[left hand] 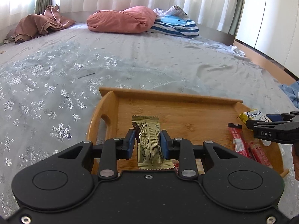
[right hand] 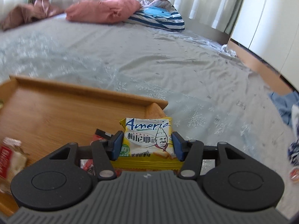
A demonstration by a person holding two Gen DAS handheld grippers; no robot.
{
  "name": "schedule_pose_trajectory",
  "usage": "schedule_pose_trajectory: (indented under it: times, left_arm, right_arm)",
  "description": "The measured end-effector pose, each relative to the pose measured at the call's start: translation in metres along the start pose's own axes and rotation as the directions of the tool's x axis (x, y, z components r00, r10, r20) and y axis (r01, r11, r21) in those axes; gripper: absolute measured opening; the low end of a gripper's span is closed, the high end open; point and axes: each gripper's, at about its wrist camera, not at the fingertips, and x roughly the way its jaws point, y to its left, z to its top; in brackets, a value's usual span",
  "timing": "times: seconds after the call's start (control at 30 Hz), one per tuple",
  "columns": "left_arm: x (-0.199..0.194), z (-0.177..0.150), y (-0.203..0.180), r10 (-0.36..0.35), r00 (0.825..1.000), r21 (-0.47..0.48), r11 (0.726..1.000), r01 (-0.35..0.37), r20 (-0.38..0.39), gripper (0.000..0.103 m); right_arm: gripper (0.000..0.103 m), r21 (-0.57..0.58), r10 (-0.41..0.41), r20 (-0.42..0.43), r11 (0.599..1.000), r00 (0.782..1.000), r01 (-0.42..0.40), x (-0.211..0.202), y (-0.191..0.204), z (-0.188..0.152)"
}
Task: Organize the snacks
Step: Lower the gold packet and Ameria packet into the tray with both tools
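Grey snowflake-printed bedsheet [left hand: 56,71] carried a rectangular wooden tray [left hand: 168,97]; above it, left claw [left hand: 147,142] clamped a gold foil snack packet [left hand: 149,141], long axis pointing forward, while right claw [right hand: 145,145] clamped a yellow square biscuit packet [right hand: 147,140] upright.

My left gripper [left hand: 147,143] is speckled black with silver rivets and blue-padded fingers [left hand: 130,141]; my right gripper [right hand: 146,145] adds a ribbed grey housing.

A tray [left hand: 168,95] lies on the near part of the bed [left hand: 149,59]; stick packets [left hand: 241,141] lie in its right side, pillows [left hand: 121,19] far behind, perhaps clothes [left hand: 291,93] right.
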Motion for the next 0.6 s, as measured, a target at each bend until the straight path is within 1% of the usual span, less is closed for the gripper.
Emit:
schedule_pose_trajectory:
  times: [0.1, 0.23, 0.37, 0.47, 0.6]
  left_arm:
    - [0.004, 0.000, 0.001, 0.003, 1.000, -0.002, 1.000, -0.003, -0.007, 0.027]
    - [0.007, -0.001, 0.003, 0.004, 1.000, -0.001, 1.000, -0.004, -0.012, 0.027]
    - [0.009, -0.002, 0.004, 0.007, 1.000, 0.003, 1.000, -0.007, -0.019, 0.027]
    - [0.009, -0.002, 0.003, 0.004, 1.000, 0.004, 1.000, -0.004, -0.020, 0.027]
    - [0.011, -0.003, 0.001, 0.000, 1.000, 0.006, 1.000, 0.000, -0.021, 0.028]
  right_arm:
    - [0.059, -0.013, -0.012, -0.015, 1.000, 1.000, 0.012, 0.005, 0.007, 0.000]
    - [0.059, -0.012, 0.019, -0.023, 1.000, 1.000, -0.019, 0.009, 0.009, -0.001]
    - [0.059, 0.009, 0.069, -0.024, 0.998, 0.997, -0.069, 0.012, 0.006, -0.001]
    - [0.059, 0.060, 0.129, -0.032, 0.990, 0.991, -0.127, 0.014, 0.001, -0.001]
    - [0.059, 0.101, 0.165, -0.032, 0.982, 0.986, -0.161, 0.015, -0.003, -0.001]
